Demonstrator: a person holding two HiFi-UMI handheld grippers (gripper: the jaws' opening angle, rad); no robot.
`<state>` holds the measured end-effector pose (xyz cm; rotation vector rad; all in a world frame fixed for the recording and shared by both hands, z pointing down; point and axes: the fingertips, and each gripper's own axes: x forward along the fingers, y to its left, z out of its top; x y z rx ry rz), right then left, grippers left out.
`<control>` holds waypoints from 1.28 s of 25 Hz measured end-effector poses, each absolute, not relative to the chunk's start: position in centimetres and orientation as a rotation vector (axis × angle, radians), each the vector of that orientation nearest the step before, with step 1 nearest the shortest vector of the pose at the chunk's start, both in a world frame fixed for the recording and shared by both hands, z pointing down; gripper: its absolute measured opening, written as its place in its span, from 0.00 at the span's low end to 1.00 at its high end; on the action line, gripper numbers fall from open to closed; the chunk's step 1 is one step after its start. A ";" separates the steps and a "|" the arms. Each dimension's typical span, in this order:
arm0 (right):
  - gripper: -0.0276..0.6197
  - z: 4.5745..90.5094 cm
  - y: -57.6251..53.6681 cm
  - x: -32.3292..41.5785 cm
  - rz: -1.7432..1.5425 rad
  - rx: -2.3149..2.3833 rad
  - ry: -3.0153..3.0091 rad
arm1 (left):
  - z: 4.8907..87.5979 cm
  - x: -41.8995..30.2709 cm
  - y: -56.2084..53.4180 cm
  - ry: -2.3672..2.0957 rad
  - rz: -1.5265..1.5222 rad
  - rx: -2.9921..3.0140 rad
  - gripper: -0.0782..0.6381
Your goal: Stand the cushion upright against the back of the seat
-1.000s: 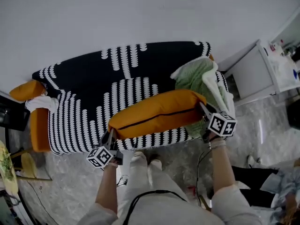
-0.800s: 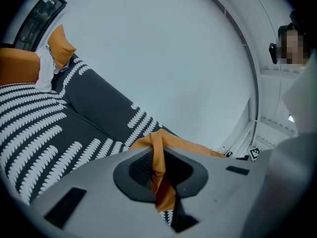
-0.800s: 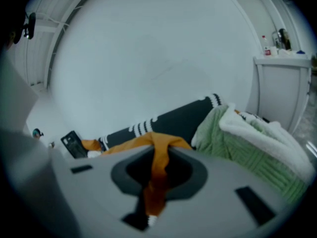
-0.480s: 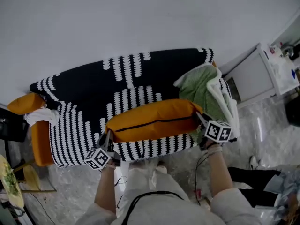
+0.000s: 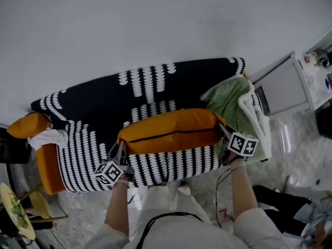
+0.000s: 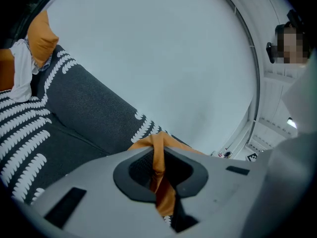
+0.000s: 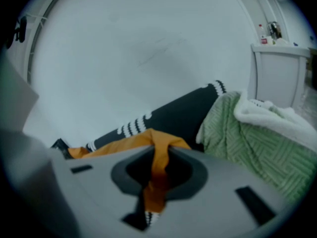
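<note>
Wall (image 5: 155, 19): plain and pale, it filled the far part of the head view behind everything else.
Floor (image 5: 295, 149): grey and marbled, it ran along the near side and off to the right.
Sofa (image 5: 155, 87): black with rows of white scalloped stripes, it stood against the wall, with its back on the far side and its seat towards the person.
Cabinet (image 5: 280, 84): white, it stood just beside the sofa's right end.
Cushion (image 5: 171, 131): long and orange, it lay lengthwise from left to right over the near part of the seat. It was apart from the sofa's back, and a dark seam line ran along its upper face. Whether it touched the seat could not be told.
Blanket (image 5: 228, 100): green with a white fleecy edge, it was heaped on the sofa's right end, just beside the cushion's right end.
Bolster (image 5: 28, 124): orange, it sat at the sofa's far left end.
Cloth (image 5: 47, 137): white and crumpled, it lay against the bolster.
Left gripper (image 5: 120, 148): its jaws were clamped on a pinch of orange fabric at the cushion's left end.
Right gripper (image 5: 222, 130): its jaws were likewise pressed onto a fold of orange fabric at the cushion's right end.
</note>
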<state>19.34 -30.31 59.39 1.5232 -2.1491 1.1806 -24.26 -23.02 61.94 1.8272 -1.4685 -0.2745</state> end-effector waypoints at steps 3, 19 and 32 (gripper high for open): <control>0.14 60.0 -31.4 18.9 1.191 1.538 -2.126 | 62.1 -24.8 -24.6 -1.457 -0.271 1.833 0.18; 0.14 62.5 -38.3 17.2 1.207 1.583 -2.024 | 63.4 -26.5 -30.6 -1.390 -0.270 1.832 0.18; 0.14 63.9 -45.4 16.6 1.187 1.614 -1.984 | 63.2 -26.8 -35.8 -1.369 -0.315 1.835 0.18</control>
